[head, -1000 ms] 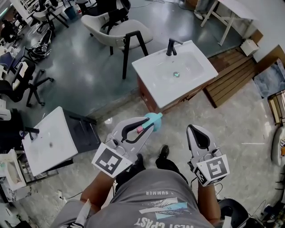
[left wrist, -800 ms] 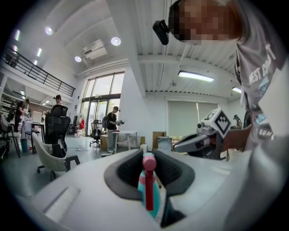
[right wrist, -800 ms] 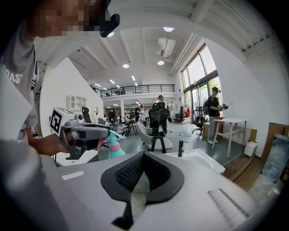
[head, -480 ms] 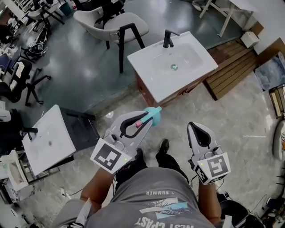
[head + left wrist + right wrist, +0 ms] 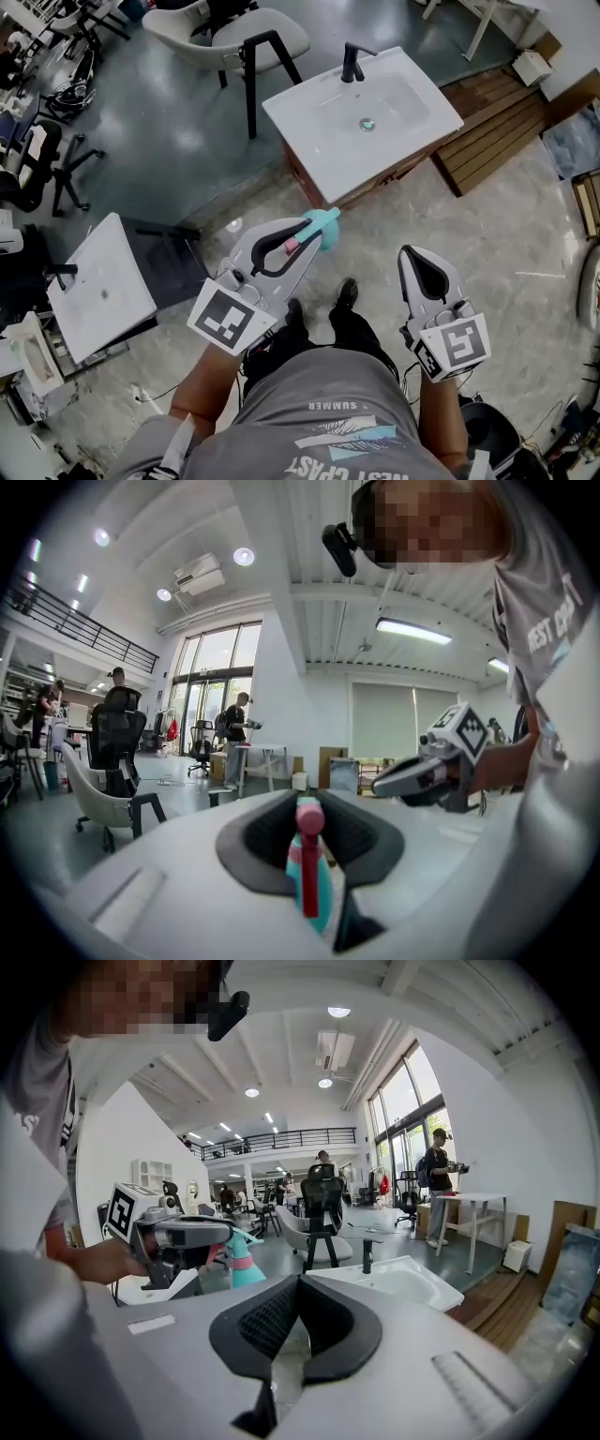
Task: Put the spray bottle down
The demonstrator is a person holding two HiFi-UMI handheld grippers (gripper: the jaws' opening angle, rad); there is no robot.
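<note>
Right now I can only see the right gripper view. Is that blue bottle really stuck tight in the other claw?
Observer: Yes. The left gripper view shows the spray bottle pinched between the left gripper's pads, with its pink part showing between them.
Operator: What's under it?
Observer: In the head view it looks like just floor, a little short of the sink.
Operator: Where are the feet?
Observer: One black shoe shows on the floor, between the left gripper and the right gripper.
</note>
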